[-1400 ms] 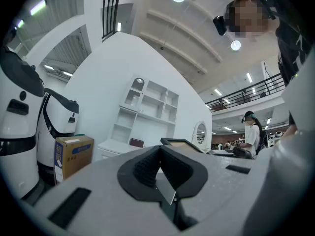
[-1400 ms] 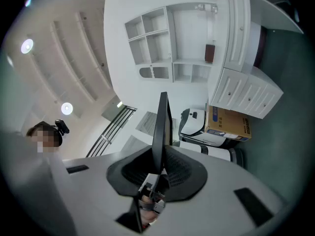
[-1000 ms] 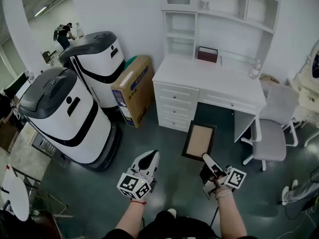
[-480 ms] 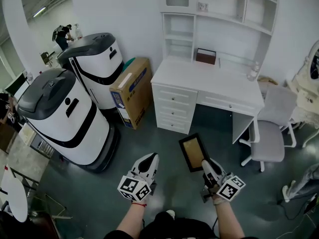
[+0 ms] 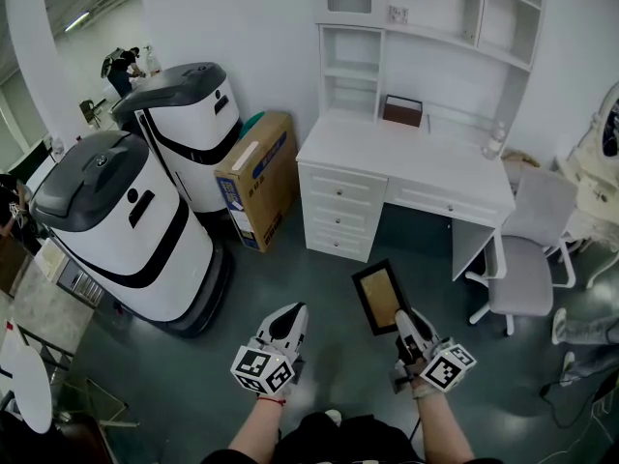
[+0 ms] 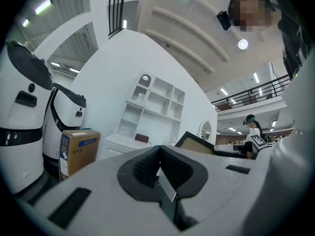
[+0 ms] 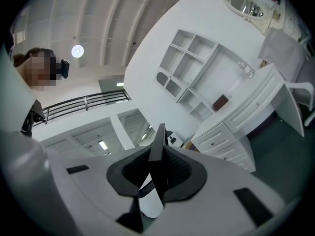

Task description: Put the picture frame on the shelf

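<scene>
- Gripping picture frame (image 5: pixel 379 296) by its edge, R tongs (image 5: pixel 400 317) point fwd; frame tilted above floor, well short of worktop (image 5: pixel 406 153) & shelf (image 5: pixel 426 22).
- L tongs (image 5: pixel 296 309) clenched, empty, alongside.

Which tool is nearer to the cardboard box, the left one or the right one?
Left. In the head view, the left tool is below the cardboard box, slightly to its right. The right tool, shut on the picture frame, is farther to the right.
</scene>
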